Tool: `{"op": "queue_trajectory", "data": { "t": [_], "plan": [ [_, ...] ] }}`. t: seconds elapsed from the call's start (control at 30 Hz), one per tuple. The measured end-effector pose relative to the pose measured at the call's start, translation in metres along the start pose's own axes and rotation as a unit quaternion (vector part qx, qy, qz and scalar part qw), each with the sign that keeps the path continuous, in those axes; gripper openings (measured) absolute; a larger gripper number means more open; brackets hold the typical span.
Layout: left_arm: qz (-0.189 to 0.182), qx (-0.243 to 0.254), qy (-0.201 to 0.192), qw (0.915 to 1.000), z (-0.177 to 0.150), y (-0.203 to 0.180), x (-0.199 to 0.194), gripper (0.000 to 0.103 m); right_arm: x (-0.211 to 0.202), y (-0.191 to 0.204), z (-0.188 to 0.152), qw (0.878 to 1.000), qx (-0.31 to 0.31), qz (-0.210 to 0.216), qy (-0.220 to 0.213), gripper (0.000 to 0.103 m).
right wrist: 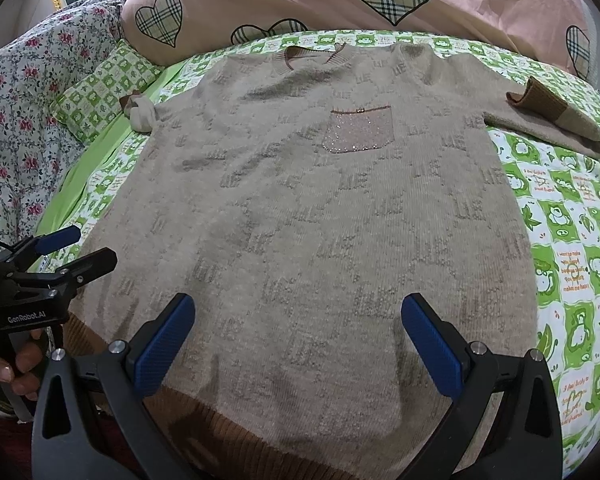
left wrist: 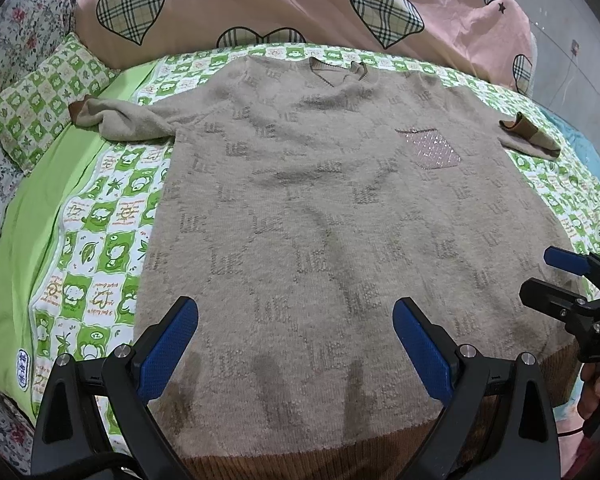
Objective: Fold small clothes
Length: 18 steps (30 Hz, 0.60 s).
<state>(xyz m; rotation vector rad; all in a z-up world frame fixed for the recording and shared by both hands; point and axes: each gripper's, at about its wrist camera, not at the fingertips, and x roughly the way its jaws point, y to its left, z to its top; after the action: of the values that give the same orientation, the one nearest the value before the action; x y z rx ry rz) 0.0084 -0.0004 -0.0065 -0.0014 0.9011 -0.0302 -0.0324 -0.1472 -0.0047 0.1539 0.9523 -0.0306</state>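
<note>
Sweater (left wrist: 340, 220): 1, flat; 2 claws (left wrist: 296, 344) (right wrist: 298, 340) gaping.

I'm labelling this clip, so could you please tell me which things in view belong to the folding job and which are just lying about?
Belongs to the job:
beige sweater
left gripper
right gripper

Just lying about:
pink heart-print duvet
green checked pillow
floral quilt

One beige sweater (left wrist: 340, 220) lies flat on one green-checked bedsheet (left wrist: 100, 216), with one sparkly pocket (left wrist: 430, 148) and two short sleeves. Beyond the sweater's collar sits one pink quilt (left wrist: 280, 0) with plaid hearts; left of the sweater, one green-checked pillow (left wrist: 32, 108). Two grippers hover over the sweater's brown hem, left gripper (left wrist: 296, 344) and right gripper (right wrist: 298, 340).
</note>
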Motion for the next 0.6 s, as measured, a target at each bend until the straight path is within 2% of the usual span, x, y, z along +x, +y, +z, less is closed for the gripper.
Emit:
{"op": "queue_trajectory", "data": {
  "t": [0.13,0.33,0.47,0.6],
  "plan": [
    [-0.006,-0.002,0.010,0.9999,0.003,0.002,0.007,0.098,0.004,-0.003,0.004,1.000,-0.013,-0.015,-0.001,0.103],
    [-0.044,-0.027,0.026,0.9983,0.012,0.009,0.015,0.098,0.008,-0.010,0.018,1.000,-0.014,-0.010,-0.017,0.103],
    [-0.009,-0.007,0.019,0.9997,0.035,0.018,0.025,0.098,0.014,-0.020,0.035,1.000,-0.012,-0.005,-0.010,0.103],
    [0.009,0.002,0.009,0.9999,0.070,0.033,0.040,0.098,0.017,-0.035,0.064,0.999,-0.017,-0.004,-0.028,0.103]
  ]
}}
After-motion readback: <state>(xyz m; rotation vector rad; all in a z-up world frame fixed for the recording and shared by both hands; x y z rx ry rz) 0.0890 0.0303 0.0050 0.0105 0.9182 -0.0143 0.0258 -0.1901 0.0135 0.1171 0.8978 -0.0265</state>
